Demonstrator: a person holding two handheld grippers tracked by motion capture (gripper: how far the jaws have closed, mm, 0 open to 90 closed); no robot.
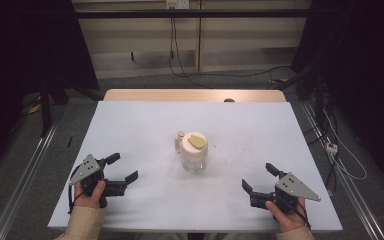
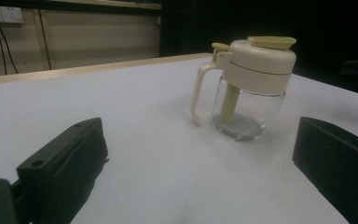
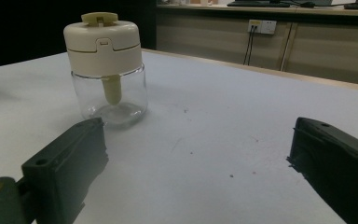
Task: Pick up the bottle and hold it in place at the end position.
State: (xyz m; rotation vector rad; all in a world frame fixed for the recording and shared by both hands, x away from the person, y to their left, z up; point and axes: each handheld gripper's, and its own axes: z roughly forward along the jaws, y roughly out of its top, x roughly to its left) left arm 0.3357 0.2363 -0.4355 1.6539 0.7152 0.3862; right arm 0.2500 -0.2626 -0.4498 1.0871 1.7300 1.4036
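Two hand-held grippers sit low at the near edge of a white table [image 1: 130, 130], with a person's cream sleeves entering from the bottom of the high view. From the table's centre, the left gripper [image 1: 121, 167] lies at about 8 o'clock and the right gripper [image 1: 259, 178] at about 4 o'clock; both are well apart from each other and from the lone jar between them. Each gripper's black jaws stand spread wide with nothing between them, the bare white surface showing through the gap in both gripper views.

Near the middle of the table stands a small glass jar [image 1: 194, 151], upright, its clear body capped by a cream lid [image 2: 258, 63] with a yellowish flap on top. A cream handle [image 2: 200, 91] curves down one side; in the high view it points toward roughly 10 o'clock, away from the right gripper. A pale stem hangs from the lid into the glass, which looks empty apart from that.

Seen from the left gripper view, the jar sits at about 1 o'clock ahead of the jaws, handle facing the camera's left. Seen from the right gripper view, the jar stands at about 11 o'clock, its handle hidden behind the body. Small dark specks [image 3: 230, 176] dot the surface ahead of the right gripper. A wooden strip [image 1: 195, 95] edges the far side of the table.
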